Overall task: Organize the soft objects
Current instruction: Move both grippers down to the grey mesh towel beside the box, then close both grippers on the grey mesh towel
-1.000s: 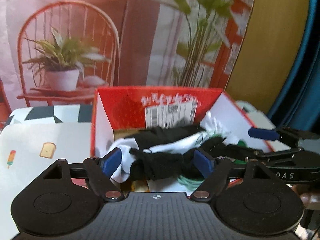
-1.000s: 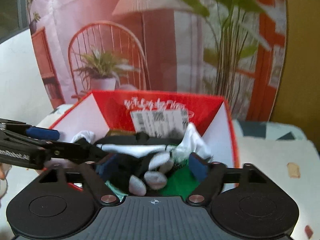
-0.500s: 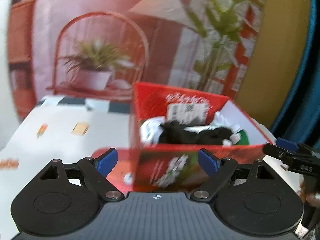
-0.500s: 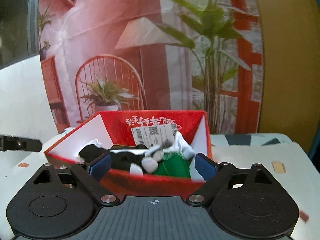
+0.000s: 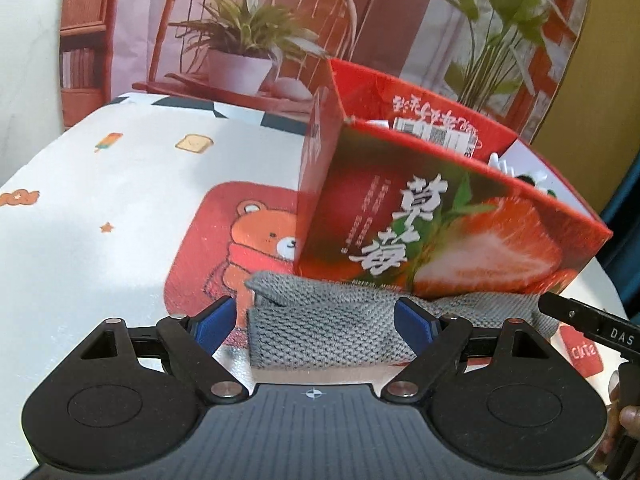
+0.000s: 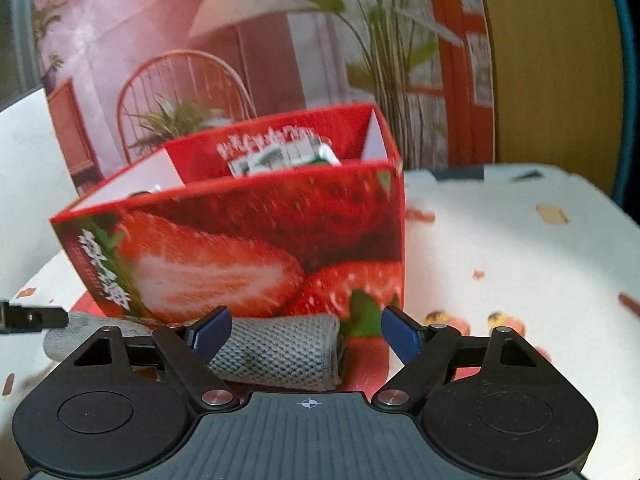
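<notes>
A red strawberry-print box (image 5: 440, 232) (image 6: 240, 248) stands on the table, with white and black soft items (image 5: 520, 172) just showing over its rim. A grey knitted cloth (image 5: 320, 332) (image 6: 280, 352) lies folded on the table against the box's front wall. My left gripper (image 5: 314, 328) is open low over the cloth's left end, which lies between its blue pads. My right gripper (image 6: 306, 334) is over the cloth's right end. Its jaws are closing, the cloth is between them and the right pad (image 6: 400, 336) stands clear of it. Each gripper's finger shows at the edge of the other's view.
The table wears a white cloth with cartoon prints and a red bear patch (image 5: 240, 240) under the box. A printed backdrop (image 5: 248, 40) of a chair and plants hangs behind. The table's right half (image 6: 520, 248) shows only small prints. A person's finger (image 5: 628, 416) is at the right edge.
Both grippers have pulled back out of the box and sunk to the table in front of it. The grey cloth has come into view between their fingers, and the box's front wall hides most contents.
</notes>
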